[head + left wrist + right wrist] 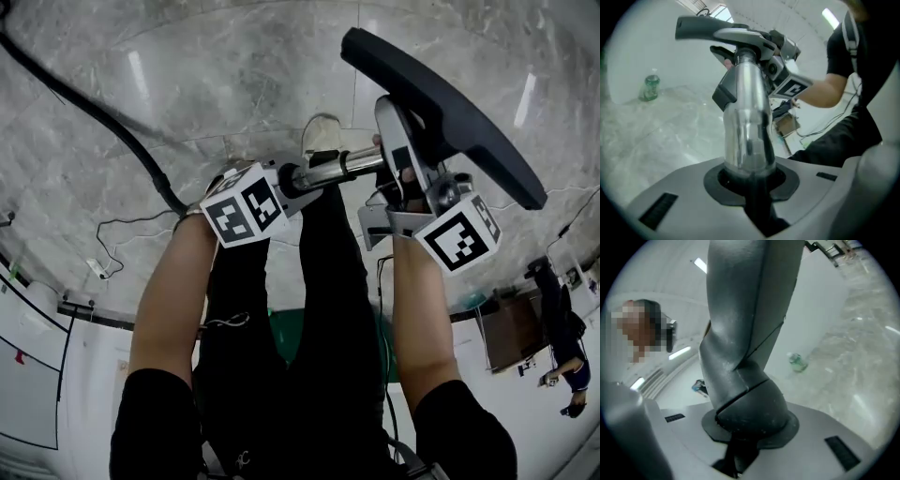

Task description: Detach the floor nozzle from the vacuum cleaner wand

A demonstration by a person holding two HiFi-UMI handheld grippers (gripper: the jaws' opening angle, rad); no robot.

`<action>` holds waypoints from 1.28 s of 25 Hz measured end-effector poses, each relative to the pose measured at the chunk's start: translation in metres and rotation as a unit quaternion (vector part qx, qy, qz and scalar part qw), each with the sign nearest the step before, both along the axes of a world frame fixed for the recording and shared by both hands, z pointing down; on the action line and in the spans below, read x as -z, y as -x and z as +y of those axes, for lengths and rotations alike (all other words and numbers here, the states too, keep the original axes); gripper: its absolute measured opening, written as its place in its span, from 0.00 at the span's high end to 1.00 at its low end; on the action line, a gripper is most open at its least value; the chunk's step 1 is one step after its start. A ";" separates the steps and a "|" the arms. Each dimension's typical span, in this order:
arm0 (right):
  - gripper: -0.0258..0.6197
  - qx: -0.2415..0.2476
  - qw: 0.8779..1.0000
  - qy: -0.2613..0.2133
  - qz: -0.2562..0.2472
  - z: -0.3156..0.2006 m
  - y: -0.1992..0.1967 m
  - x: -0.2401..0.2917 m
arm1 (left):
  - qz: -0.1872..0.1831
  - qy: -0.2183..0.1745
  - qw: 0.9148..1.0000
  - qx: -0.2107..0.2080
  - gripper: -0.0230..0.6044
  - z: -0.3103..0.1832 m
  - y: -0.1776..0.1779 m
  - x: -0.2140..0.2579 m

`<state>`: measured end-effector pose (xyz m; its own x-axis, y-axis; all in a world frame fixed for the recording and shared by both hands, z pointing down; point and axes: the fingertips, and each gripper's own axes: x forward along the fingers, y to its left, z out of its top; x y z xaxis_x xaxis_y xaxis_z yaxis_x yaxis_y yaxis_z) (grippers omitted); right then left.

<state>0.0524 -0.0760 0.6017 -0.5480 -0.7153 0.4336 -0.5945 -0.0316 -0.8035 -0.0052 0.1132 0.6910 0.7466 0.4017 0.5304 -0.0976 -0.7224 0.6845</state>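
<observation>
In the head view my left gripper (287, 182) is shut on the chrome wand (330, 169), which runs right into the grey neck (397, 150) of the floor nozzle (441, 98). My right gripper (405, 187) is shut on that neck, below the dark nozzle head. In the left gripper view, the wand (747, 126) stands between the pads of my left gripper (750, 174) and reaches up to the nozzle (719, 29). The right gripper view has the nozzle neck (745, 357) filling the jaws of my right gripper (749, 428). Wand and nozzle look joined.
A black hose (94, 114) curves over the marble floor (216, 75) at the left. A green bottle (650, 86) stands on the floor by a white wall; it also shows as the bottle (798, 362) from the right gripper. My legs and a shoe (323, 133) are below the wand.
</observation>
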 end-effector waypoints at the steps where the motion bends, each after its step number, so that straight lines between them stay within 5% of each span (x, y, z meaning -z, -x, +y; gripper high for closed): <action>1: 0.80 0.027 0.998 -0.041 -0.028 -0.001 0.009 0.013 | 0.024 0.021 0.999 -0.019 0.84 0.002 0.001 0.006; 6: 0.80 0.136 0.971 -0.152 -0.126 -0.009 0.036 0.063 | 0.114 0.135 0.981 -0.077 0.85 0.002 0.010 0.056; 8: 0.80 0.156 0.965 -0.163 -0.133 -0.016 0.044 0.074 | 0.130 0.135 0.980 -0.070 0.85 -0.006 0.011 0.067; 11: 0.80 0.100 0.993 -0.052 -0.044 -0.043 0.030 0.040 | 0.021 -0.002 1.000 0.009 0.86 -0.037 0.004 0.025; 14: 0.80 -0.025 0.995 0.055 0.084 -0.079 -0.049 0.008 | -0.103 -0.109 0.989 0.011 0.86 -0.031 0.023 -0.031; 16: 0.80 -0.085 0.994 0.035 0.061 -0.099 -0.088 0.018 | -0.133 -0.128 0.983 -0.022 0.86 -0.003 0.042 -0.054; 20: 0.80 -0.022 0.997 -0.042 0.055 -0.102 -0.090 0.030 | -0.187 -0.130 0.973 -0.039 0.86 0.014 0.052 -0.094; 32: 0.80 0.072 0.996 0.002 0.061 -0.015 -0.068 -0.001 | -0.222 -0.171 0.960 0.012 0.83 -0.038 0.003 -0.171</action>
<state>0.1201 -0.0912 0.6030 -0.5887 -0.6307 0.5057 -0.6859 0.0586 -0.7253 -0.0083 0.0754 0.8618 0.4241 0.1328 0.8958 -0.3438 -0.8915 0.2949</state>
